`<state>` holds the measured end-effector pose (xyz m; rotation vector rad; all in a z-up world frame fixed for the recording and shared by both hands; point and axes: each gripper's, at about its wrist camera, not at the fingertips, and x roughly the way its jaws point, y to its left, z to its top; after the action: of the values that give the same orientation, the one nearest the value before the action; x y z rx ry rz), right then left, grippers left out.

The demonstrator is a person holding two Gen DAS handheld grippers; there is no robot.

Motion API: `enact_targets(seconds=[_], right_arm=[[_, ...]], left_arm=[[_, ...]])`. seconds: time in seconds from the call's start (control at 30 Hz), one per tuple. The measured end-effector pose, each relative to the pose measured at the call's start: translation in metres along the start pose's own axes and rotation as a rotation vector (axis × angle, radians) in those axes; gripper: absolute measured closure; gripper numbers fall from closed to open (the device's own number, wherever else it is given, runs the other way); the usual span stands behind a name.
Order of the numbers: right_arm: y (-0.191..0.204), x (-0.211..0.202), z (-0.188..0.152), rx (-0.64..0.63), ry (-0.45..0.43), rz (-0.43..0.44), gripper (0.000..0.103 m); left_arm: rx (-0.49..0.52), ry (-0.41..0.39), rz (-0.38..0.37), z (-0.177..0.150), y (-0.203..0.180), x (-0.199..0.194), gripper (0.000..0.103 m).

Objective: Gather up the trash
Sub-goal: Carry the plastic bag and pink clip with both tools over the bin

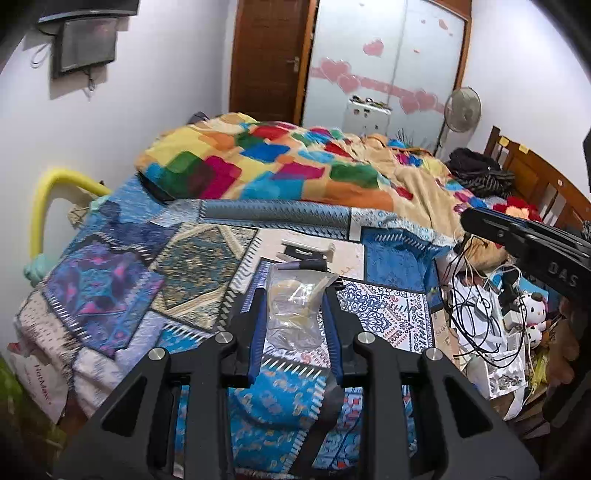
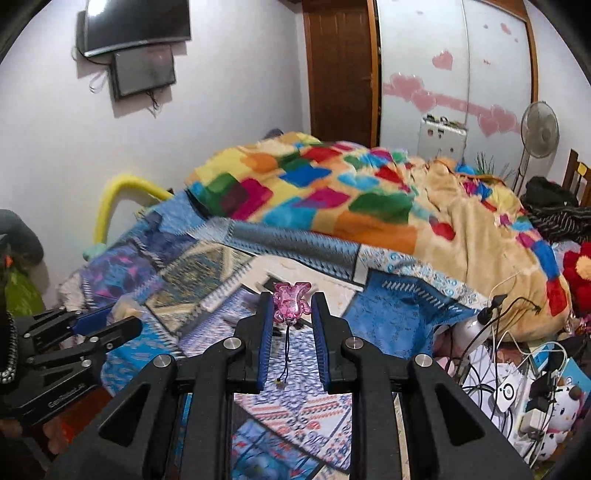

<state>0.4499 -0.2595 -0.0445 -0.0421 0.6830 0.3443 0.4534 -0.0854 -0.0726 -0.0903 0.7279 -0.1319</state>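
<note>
Left gripper [image 1: 295, 295]: black two-finger tongs with ribbed blue pads, jaws narrowly parted and clamped on a crumpled clear plastic wrapper [image 1: 295, 314] with pale yellowish contents; the wrapper fills the gap between the pads and rises above the fingertips. It hangs over the near part of the bed.

Right gripper [image 2: 293, 306]: same construction, jaws closer together, gripping a small translucent pink plastic charm [image 2: 290, 304] of lobed, flower-like outline at the fingertips. A thin dark cord [image 2: 286, 354] with a small bead dangles from the charm between the fingers.

Beneath both lies a patchwork bedspread [image 1: 110, 288] in blue, teal and cream, printed with paisley and geometric motifs. Farther back a plush blanket [image 1: 280, 166] of bright coloured squares on tan is bunched in folds. At the right edge of the bed lie tangled black and white cables [image 1: 476, 317] and a white soft toy [image 1: 532, 314]. On the far wall a dark flat screen [image 2: 136, 22] is mounted; at far right stands a pedestal fan [image 1: 461, 109].
</note>
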Motion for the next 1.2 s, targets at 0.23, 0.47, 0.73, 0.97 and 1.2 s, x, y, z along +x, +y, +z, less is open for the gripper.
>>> enact_targets(seconds=[0.23,0.47,0.73,0.97,1.2], right_arm=[[0.047,-0.056,0.001,-0.055,-0.069,0.053,0.084],[0.096,-0.090,-0.011,-0.087,-0.090,0.142,0.084],[0.162,-0.102,-0.036,-0.119,-0.050,0.262,0.084],[0.222,-0.096,-0.056,-0.179,0.005,0.350,0.084],[0.283,-0.076,-0.083,-0.239,0.088,0.423,0.084]], left_arm=[[-0.042,-0.044,0.056,-0.016,0.025,-0.069,0.074],[-0.074,-0.068,0.134,-0.048,0.057,-0.133,0.074],[-0.135,-0.080,0.237,-0.095,0.110,-0.202,0.074],[-0.196,-0.070,0.319,-0.140,0.161,-0.243,0.074],[-0.256,0.000,0.352,-0.187,0.209,-0.252,0.074]])
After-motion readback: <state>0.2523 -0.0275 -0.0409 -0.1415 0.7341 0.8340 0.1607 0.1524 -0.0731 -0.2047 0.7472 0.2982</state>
